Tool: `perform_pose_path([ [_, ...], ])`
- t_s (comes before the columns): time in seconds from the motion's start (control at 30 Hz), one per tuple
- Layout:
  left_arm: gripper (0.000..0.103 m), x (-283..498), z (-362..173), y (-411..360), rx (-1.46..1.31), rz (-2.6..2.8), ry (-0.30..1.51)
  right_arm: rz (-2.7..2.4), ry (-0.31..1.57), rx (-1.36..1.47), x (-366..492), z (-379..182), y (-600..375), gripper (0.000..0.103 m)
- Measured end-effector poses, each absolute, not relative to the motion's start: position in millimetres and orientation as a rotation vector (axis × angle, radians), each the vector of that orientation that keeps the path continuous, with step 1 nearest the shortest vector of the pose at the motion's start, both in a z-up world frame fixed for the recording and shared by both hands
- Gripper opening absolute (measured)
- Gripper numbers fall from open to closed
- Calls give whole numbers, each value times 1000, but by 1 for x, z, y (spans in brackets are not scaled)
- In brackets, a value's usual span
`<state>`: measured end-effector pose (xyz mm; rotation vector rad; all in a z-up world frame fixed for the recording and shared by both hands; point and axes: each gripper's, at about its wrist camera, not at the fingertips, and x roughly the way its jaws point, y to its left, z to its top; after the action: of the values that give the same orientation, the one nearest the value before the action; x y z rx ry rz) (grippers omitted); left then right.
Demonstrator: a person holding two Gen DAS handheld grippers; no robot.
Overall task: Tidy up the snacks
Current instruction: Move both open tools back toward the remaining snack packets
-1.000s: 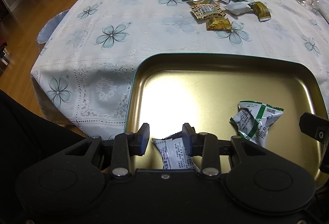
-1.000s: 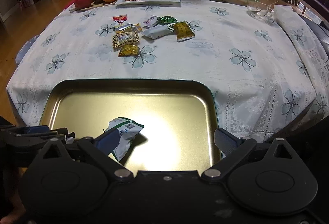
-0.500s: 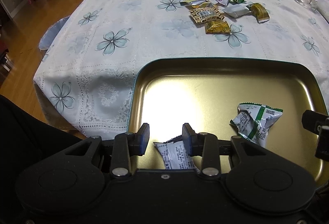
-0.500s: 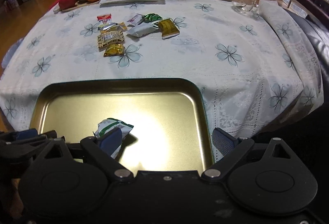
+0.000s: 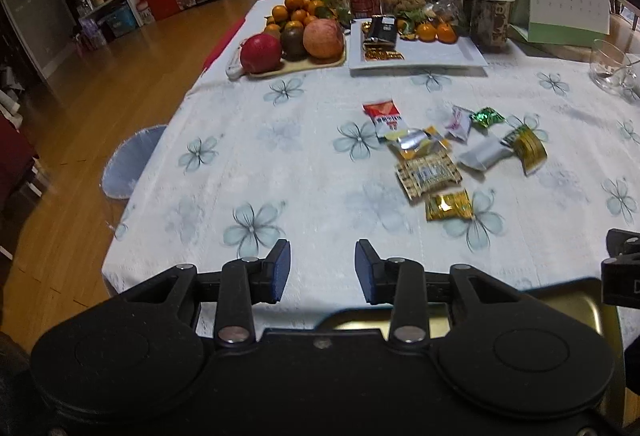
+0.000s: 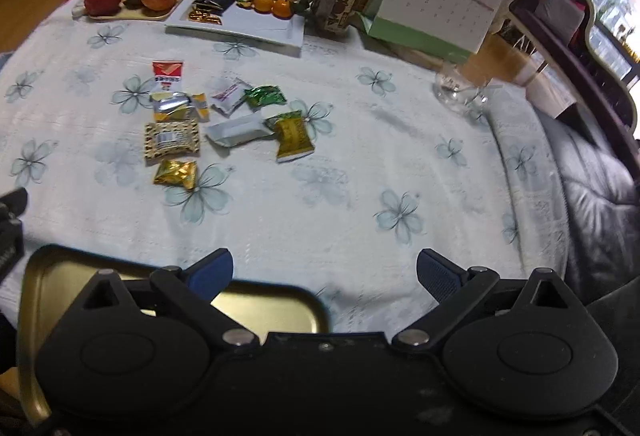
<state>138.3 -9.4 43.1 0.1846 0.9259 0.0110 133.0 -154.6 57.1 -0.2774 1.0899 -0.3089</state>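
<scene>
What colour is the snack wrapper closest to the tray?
Shiny gold wrapper, clearest in the right wrist view.

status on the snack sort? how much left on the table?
Done: cannot tell from these views; the gold tray shows only its rim and a bare corner, contents hidden. In hand: nothing; the left gripper is opening and empty, the right gripper open and empty, both above the cloth. Left: about eight loose snacks, from the gold candy nearest to the red packet farthest.
</scene>
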Motion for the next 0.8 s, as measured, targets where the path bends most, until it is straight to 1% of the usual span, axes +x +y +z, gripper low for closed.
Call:
perform_pose_path([
  [0.1, 46, 163, 48, -13, 200, 8, 911, -288, 1037, -346, 159, 61, -153, 103],
  [0.17, 46, 179, 49, -16, 205, 1, 897, -241, 1034, -351, 178, 62, -156, 103],
  [0.43, 46, 249, 39, -17, 118, -32, 968, -69, 1215, -101, 270, 52, -182, 103],
  [0.5, 46, 264, 37, -18, 112, -29, 975, -60, 1221, -105, 288, 48, -182, 100],
  [0.57, 46, 279, 35, -19, 104, -33, 985, -74, 1180, -86, 300, 48, -186, 88],
  [0.6, 46, 285, 34, -20, 97, -35, 988, -64, 1159, -60, 306, 50, -189, 87],
  [0.63, 46, 291, 34, -19, 84, -38, 990, -54, 1134, -21, 310, 52, -193, 87],
  [0.67, 46, 296, 33, -19, 70, -41, 990, -38, 1093, 29, 314, 54, -199, 89],
  [0.7, 46, 300, 32, -19, 59, -45, 991, -21, 1044, 75, 316, 56, -203, 96],
  [0.73, 46, 304, 31, -19, 49, -47, 993, -17, 1001, 108, 316, 57, -204, 98],
  [0.8, 46, 308, 28, -19, 38, -60, 994, -82, 951, 119, 317, 52, -205, 100],
])
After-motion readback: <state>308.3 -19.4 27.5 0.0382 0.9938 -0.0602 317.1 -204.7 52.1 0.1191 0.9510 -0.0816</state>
